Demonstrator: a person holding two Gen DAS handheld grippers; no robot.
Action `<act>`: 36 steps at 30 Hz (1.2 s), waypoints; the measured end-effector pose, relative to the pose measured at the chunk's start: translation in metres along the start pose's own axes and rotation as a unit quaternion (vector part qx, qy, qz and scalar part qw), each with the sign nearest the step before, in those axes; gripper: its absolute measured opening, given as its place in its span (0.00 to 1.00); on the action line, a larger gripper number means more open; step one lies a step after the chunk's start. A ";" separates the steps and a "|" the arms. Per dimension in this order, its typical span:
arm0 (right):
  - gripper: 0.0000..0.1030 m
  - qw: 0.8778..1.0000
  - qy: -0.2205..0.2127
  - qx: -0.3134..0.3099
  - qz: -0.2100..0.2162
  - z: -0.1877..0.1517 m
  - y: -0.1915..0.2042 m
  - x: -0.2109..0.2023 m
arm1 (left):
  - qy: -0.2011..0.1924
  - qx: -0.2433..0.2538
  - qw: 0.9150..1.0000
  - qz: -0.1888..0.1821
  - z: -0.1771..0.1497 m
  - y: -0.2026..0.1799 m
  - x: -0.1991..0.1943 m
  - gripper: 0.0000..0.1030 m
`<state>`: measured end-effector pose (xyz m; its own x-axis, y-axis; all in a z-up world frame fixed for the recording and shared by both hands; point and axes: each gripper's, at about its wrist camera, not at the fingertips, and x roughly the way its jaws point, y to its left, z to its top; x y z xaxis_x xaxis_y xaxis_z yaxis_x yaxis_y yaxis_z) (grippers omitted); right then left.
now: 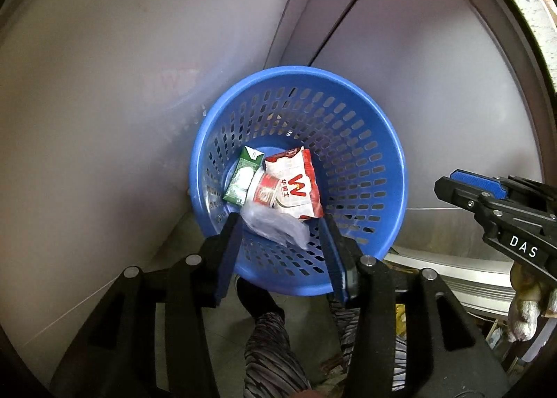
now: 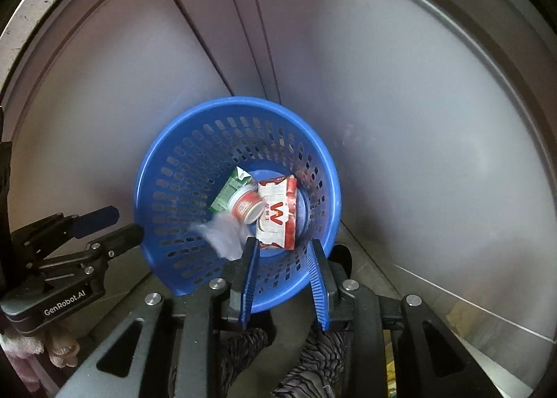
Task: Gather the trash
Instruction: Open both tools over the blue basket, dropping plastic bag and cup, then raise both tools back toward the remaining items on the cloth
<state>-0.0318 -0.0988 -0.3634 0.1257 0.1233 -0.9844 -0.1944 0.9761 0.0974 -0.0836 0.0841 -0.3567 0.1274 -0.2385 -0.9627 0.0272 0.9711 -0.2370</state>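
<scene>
Both claws, left claw (image 1: pixel 282 224) and right claw (image 2: pixel 282 248), spread above trash-filled blue basket (image 1: pixel 383 168).

Blue slotted basket (image 1: pixel 376 168) w/ green carton (image 1: pixel 243 177), red-white wrapper (image 1: pixel 296 185), clear bag (image 1: pixel 275 225); striped trousers (image 1: pixel 268 345).

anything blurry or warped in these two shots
Left wrist view: fisheye bends the grey walls into arcs; the blue perforated plastic basket stays sharp, the clear crumpled plastic bag is slightly soft. Right wrist view: the same bag is smeared with motion blur, while the red-and-white snack wrapper reads clearly.
</scene>
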 end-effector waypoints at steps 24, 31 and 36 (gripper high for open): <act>0.55 0.991 -0.088 -0.068 0.078 0.010 0.002 -0.144 | -0.134 -0.021 0.991 -0.006 0.037 -0.029 -0.139 0.45; 0.62 0.981 -0.136 -0.091 0.102 0.031 -0.019 -0.206 | -0.201 -0.013 0.979 -0.010 0.079 -0.055 -0.193 0.45; 0.73 0.977 -0.172 -0.074 0.101 0.058 -0.054 -0.237 | -0.233 -0.018 0.972 -0.016 0.112 -0.076 -0.213 0.57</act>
<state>0.0050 -0.1706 -0.1266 0.3841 0.3888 -0.8374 -0.3841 0.8921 0.2380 -0.0015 0.0615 -0.1187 0.5630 -0.2321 -0.7932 0.0050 0.9607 -0.2776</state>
